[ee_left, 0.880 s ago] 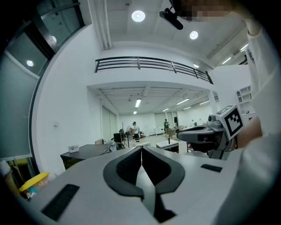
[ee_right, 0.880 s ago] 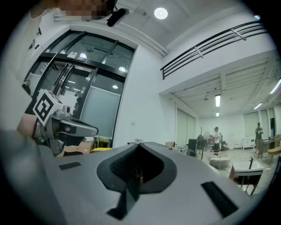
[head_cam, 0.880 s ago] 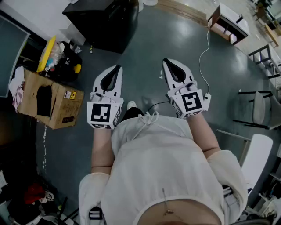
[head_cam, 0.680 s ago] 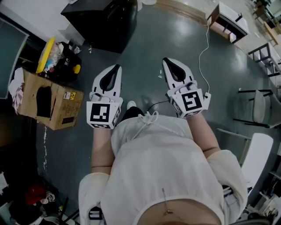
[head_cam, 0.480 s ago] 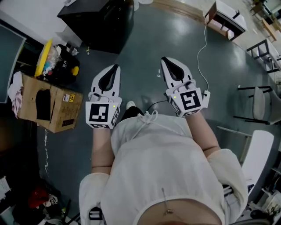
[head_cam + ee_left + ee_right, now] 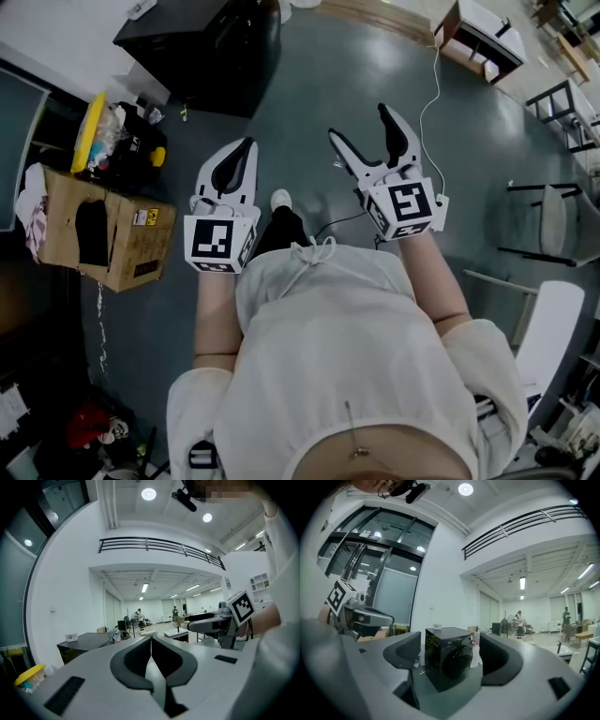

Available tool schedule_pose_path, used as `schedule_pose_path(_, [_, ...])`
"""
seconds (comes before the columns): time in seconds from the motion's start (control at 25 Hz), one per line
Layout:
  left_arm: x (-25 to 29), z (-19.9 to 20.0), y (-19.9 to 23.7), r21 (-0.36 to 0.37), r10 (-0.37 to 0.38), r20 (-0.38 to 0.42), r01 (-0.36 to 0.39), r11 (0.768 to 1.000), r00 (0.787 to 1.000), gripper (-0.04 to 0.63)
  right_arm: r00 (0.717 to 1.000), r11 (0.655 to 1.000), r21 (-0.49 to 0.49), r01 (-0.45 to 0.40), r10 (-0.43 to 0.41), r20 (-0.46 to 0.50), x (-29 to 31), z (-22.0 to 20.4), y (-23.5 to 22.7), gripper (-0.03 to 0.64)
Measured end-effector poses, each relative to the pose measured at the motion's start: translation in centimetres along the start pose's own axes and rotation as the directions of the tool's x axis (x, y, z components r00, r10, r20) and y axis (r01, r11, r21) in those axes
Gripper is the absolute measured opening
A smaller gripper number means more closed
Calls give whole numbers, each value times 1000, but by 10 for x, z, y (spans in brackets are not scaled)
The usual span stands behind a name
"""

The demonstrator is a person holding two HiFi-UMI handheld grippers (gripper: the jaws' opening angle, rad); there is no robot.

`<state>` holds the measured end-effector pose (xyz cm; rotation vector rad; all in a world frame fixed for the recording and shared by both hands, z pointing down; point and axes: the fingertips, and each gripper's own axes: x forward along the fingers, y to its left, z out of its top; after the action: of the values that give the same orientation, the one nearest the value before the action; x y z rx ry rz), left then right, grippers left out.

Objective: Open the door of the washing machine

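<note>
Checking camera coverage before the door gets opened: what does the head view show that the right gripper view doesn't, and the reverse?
Only the head view: the person's white top, a shoe and a white cable on the floor. Only the right gripper view: the round door, apparently shut, the balcony railing and people far off. Both: the black washing machine some way ahead, the right gripper's open jaws with nothing in them, and the left gripper.

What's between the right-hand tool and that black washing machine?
Only bare grey floor separates the right gripper from the washing machine; the head view shows it.
</note>
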<state>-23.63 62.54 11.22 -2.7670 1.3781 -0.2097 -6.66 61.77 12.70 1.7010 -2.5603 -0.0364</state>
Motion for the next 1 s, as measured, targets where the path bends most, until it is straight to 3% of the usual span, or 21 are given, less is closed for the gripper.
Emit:
schedule_pose_path(0.4, [78,-31,93,-40,13,-37,-14,999,999,23,994,1000,18,-16,18,-104,125,-34,-15,383])
schedule_pose_path(1.0, [277,-92,323,-122,20,-131,-36,992,991,23,951,995,83,-55,77,-300,435,-96,-54,364])
